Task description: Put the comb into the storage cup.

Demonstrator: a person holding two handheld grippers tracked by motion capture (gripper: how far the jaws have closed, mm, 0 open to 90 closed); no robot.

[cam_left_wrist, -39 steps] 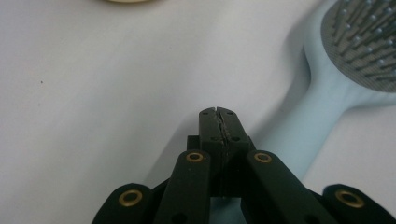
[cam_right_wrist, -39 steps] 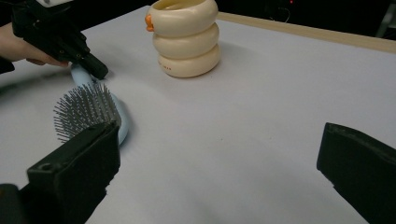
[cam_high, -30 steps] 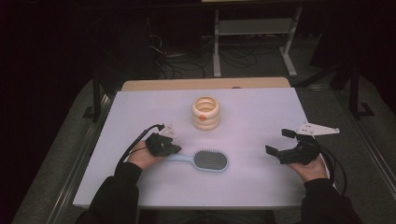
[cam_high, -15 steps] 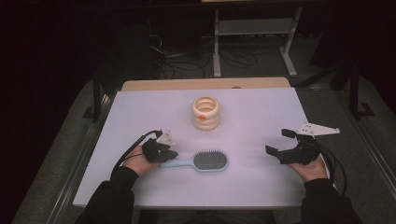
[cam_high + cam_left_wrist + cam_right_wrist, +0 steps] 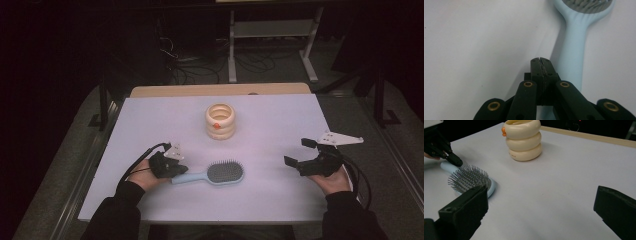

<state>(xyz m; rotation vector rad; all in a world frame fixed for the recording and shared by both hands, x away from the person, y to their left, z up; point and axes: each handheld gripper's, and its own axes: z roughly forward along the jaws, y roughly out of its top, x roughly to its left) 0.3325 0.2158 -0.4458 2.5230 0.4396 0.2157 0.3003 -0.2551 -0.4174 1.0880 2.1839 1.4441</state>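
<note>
Left gripper: jaws pressed together with nothing between them, tip poised just over the white table at the left edge of the hairbrush handle. Contact with the handle hard to judge; tip seemingly just beside it rather than on it. In the high view, same gripper at the handle end of the pale blue brush, with a hand and dark sleeve behind, cable looping back toward the table's near left.

Brush flat on the table, bristles up, handle pointing toward the left gripper, oval head toward the middle of the table.

Right gripper: jaws spread wide, empty, held low over the right part of the table, well apart from the brush, grey three-cornered plate on top. From its own view, brush head ahead to the left.

Farther back, near the table's centre, a cream ringed cup upright, small orange mark on its side, apart from everything else.
</note>
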